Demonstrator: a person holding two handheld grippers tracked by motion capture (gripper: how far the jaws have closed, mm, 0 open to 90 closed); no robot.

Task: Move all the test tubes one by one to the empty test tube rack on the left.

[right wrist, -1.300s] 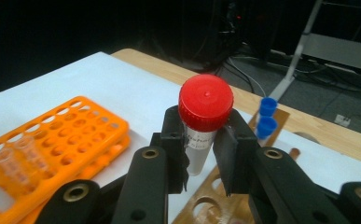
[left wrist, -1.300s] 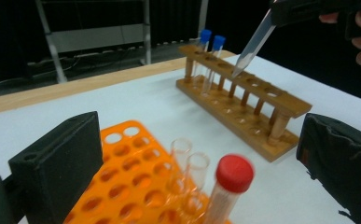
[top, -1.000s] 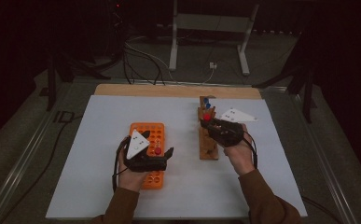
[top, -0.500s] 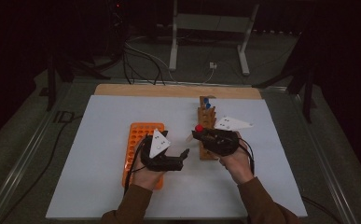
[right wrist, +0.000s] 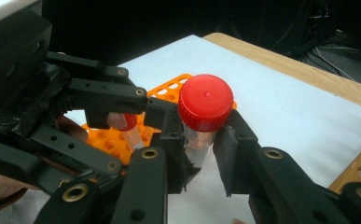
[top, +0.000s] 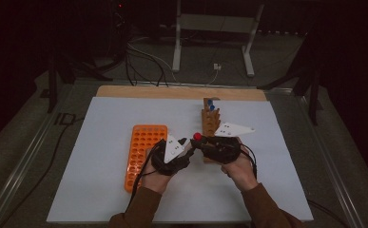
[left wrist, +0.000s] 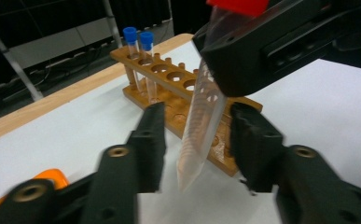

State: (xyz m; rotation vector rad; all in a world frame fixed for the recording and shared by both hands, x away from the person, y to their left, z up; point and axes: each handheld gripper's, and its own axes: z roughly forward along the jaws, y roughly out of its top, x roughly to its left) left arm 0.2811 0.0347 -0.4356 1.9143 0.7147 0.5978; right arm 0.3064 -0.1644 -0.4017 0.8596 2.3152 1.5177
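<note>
Between the orange rack (top: 142, 154) and the wooden rack (top: 210, 124), the right gripper (right wrist: 201, 154) was clamped on a red-capped tube (right wrist: 204, 112) just under its cap. The left gripper (left wrist: 197, 140) had just been closing around the tube's lower end (left wrist: 197, 140), its jaws not yet touching it.

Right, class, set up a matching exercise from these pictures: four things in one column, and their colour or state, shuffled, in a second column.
Things:
1. tube cap
2. plastic rack
3. wooden rack
4. right claw

Colour or state:
A. holds two blue-capped tubes
B. red
C. shut on the clear tube
D. orange, lying flat

Pairs: 1-B, 2-D, 3-A, 4-C
</note>
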